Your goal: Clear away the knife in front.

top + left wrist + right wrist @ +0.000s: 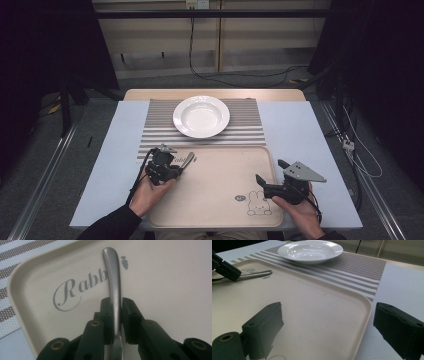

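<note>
Steel cutlery handle [113,282] sits clamped between the left gripper's [116,315] jaws over the beige tray's [215,200] near-left corner (its "Rabbit" lettering beneath). Right gripper [327,327] hovers with jaws wide by the tray's right edge; white plate [201,116] rests on the striped placemat [155,132].

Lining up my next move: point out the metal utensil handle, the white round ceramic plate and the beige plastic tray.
Metal utensil handle [113,277], left gripper view, mid-shaft above the fingers.
White round ceramic plate [201,116], high view, centre of its bowl.
Beige plastic tray [317,315], right gripper view, bare floor.
</note>
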